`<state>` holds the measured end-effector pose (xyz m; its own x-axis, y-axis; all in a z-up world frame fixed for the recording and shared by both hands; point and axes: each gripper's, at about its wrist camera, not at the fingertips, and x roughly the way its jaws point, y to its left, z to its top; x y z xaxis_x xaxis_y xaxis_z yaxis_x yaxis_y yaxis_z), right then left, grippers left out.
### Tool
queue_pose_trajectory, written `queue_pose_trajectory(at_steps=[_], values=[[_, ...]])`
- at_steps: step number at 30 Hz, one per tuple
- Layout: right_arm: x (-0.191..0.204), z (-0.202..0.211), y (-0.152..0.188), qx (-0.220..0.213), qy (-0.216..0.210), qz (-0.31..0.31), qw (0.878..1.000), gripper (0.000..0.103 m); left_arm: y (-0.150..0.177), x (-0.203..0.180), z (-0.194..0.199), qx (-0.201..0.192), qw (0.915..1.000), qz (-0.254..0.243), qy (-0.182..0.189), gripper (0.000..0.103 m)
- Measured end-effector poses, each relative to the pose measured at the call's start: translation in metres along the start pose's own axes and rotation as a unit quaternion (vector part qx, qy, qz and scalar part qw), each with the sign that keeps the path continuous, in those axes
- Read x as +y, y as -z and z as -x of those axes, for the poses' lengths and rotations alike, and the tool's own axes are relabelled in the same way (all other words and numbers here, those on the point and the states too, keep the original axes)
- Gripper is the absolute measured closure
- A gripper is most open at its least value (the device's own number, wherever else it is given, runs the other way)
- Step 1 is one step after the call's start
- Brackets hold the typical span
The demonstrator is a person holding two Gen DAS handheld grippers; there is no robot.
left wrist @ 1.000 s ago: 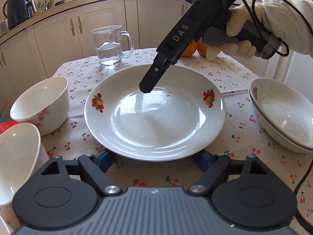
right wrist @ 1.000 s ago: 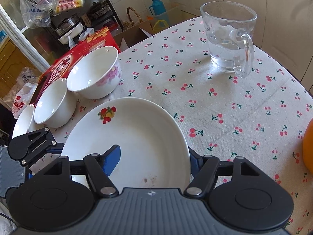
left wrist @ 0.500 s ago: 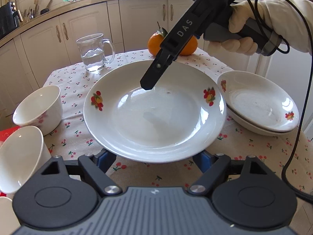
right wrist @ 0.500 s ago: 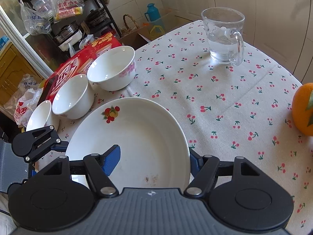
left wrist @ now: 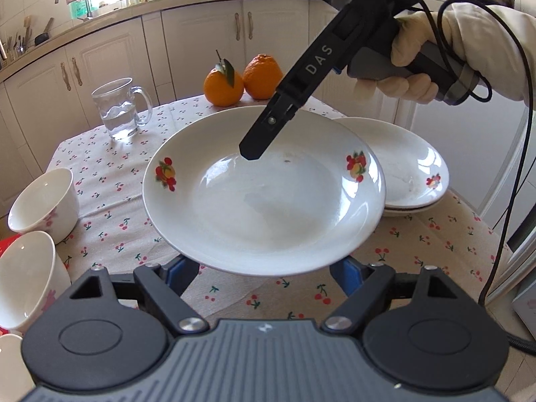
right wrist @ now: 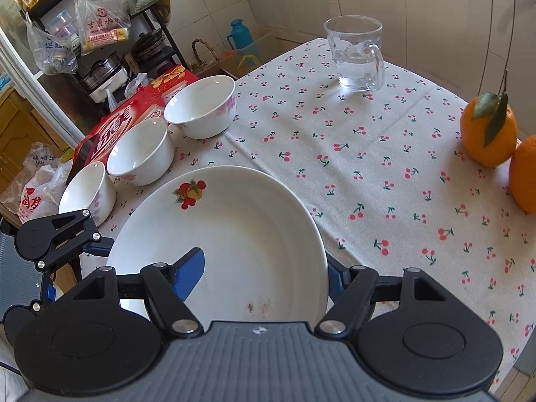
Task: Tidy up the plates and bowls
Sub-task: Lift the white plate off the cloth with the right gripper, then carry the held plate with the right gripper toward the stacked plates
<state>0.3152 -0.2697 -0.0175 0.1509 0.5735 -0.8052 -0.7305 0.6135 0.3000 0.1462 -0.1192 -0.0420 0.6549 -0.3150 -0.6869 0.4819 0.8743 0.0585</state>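
Observation:
A white plate with fruit prints point(left wrist: 264, 197) is held up above the table. My right gripper point(right wrist: 264, 274) is shut on its far rim, one blue finger point(right wrist: 189, 273) inside the plate; its black finger point(left wrist: 268, 127) reaches down onto the plate in the left wrist view. My left gripper point(left wrist: 264, 271) is open, its blue fingers point(left wrist: 177, 273) under the plate's near rim on either side. A stack of two plates point(left wrist: 415, 171) lies on the table to the right. Three white bowls point(right wrist: 201, 105) point(right wrist: 140, 155) point(right wrist: 88, 191) stand in a row at the left edge.
A glass mug of water point(left wrist: 120, 109) stands at the far left of the cherry-print tablecloth point(right wrist: 368, 167). Two oranges point(left wrist: 243, 80) sit at the far edge. A red box point(right wrist: 130, 120) lies beside the bowls. Kitchen cabinets stand behind the table.
The plate has been lifted off the table and carried right, toward the stacked plates. Both grippers moved with it; the oranges and plate stack have come fully into view.

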Motion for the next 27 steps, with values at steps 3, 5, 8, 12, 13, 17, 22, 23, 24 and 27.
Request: queue_pose_trajectory(at_steps=[3,5,8,12,13,17,22,23,24,27], values=[[0.0,0.013,0.01,-0.01,0.007,-0.01,1.0,0.025,-0.003,-0.006,0.002,-0.001,0.9999,-0.01,0.011,0.019],[-0.001,0.021,0.017,-0.017,0.012,-0.016,1.0,0.025,-0.005,-0.011,0.002,-0.002,0.9997,-0.017,0.019,0.019],[-0.002,0.032,0.029,-0.025,0.022,-0.025,0.999,0.025,-0.008,-0.021,0.002,-0.002,0.9991,-0.031,0.03,0.019],[-0.006,0.045,0.045,-0.033,0.035,-0.04,0.998,0.025,-0.012,-0.034,-0.001,-0.003,0.9978,-0.047,0.047,0.019],[-0.008,0.049,0.05,-0.036,0.037,-0.045,0.998,0.025,-0.013,-0.037,-0.002,-0.003,0.9974,-0.051,0.051,0.019],[-0.012,0.061,0.066,-0.044,0.048,-0.061,0.996,0.025,-0.016,-0.048,-0.006,-0.002,0.9957,-0.065,0.066,0.019],[-0.02,0.074,0.085,-0.053,0.059,-0.081,0.994,0.025,-0.02,-0.058,-0.014,0.002,0.9937,-0.075,0.084,0.019],[-0.021,0.075,0.088,-0.054,0.061,-0.084,0.993,0.025,-0.021,-0.058,-0.016,0.003,0.9933,-0.076,0.087,0.019],[-0.023,0.077,0.091,-0.055,0.062,-0.088,0.993,0.025,-0.021,-0.058,-0.017,0.004,0.9929,-0.077,0.09,0.019],[-0.027,0.079,0.098,-0.056,0.066,-0.096,0.992,0.025,-0.023,-0.059,-0.019,0.007,0.9922,-0.08,0.095,0.019]])
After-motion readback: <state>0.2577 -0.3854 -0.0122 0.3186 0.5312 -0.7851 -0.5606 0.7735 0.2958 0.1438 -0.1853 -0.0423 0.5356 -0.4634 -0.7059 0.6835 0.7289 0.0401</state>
